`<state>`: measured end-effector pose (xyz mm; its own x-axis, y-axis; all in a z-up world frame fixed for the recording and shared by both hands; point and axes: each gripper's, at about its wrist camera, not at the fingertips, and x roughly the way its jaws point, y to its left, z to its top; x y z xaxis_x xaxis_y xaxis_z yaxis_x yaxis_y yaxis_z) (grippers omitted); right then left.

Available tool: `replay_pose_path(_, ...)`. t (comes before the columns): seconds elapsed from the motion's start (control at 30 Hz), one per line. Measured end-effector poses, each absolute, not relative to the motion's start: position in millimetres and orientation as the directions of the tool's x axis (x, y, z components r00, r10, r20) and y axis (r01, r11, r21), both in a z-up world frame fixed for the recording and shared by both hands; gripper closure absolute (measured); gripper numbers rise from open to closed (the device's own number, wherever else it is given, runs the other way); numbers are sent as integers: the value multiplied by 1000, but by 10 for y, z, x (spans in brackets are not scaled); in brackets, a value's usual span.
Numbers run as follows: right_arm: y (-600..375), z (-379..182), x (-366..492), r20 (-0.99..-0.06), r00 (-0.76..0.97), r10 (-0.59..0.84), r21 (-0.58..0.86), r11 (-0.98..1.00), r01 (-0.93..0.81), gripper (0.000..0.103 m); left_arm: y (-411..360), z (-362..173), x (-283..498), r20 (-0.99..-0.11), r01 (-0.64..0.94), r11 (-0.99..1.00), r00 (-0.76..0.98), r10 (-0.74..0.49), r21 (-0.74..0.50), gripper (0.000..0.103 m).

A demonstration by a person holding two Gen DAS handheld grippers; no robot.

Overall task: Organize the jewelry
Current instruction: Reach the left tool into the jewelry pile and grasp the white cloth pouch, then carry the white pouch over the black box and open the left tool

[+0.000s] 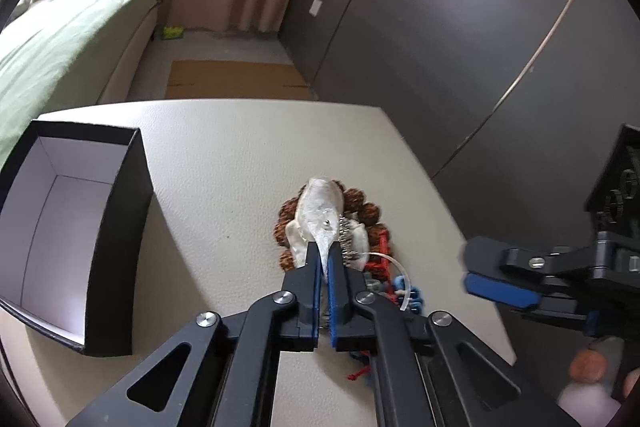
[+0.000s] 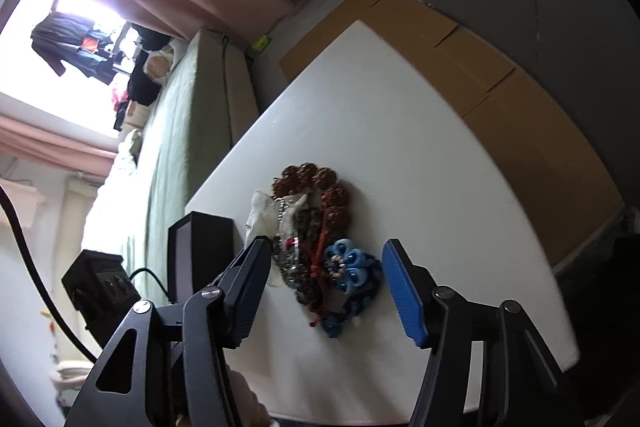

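Left gripper (image 1: 328,267) is pinching a clear plastic pouch (image 1: 320,207) atop the jewelry pile (image 2: 316,247) mid-table, presumably bound for the open black box (image 1: 104,227) at left, while right gripper (image 2: 326,287) is hovering unclenched nearby.

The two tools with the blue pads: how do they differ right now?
The left tool is shut on a clear plastic bag from the jewelry pile; the right tool stands open, holding nothing. The left tool sits over the pile's bag side, while the right tool frames the blue knotted ornament. Both are black with blue pads and point down at the white table.
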<state>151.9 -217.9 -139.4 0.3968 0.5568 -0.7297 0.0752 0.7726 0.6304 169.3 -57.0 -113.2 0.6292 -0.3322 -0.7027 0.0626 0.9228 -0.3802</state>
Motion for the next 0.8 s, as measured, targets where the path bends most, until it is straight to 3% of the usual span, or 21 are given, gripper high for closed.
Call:
replay_pose_path(0.23,-2016,-1455,1572,-725,372,579,636,771,41,58,-428,-894,1538,-653,58,916,683,-327,-398,102)
replay_pose_path(0.3,-1967,-1489,1594,-727,363,583,636,771,34,68,-362,-830,1497,-640,51,914,697,-321,-403,102)
replay_pose_path(0.43,-1823,-1535,1639,-741,343,577,618,786,13,76,-232,-743,1426,-623,40,911,717,-312,-410,102)
replay_pose_path(0.5,-1761,-1551,1656,-750,336,569,605,796,3,93,-171,-691,1369,-610,40,912,730,-306,-409,102)
replay_pose_path(0.53,-1728,-1556,1663,-752,333,569,601,799,-5,97,-152,-669,1358,-606,41,911,735,-305,-410,102)
replay_pose_path(0.8,-1635,-1222,1551,-718,411,562,568,814,-120,99,59,-436,1249,-547,44,903,782,-297,-427,102)
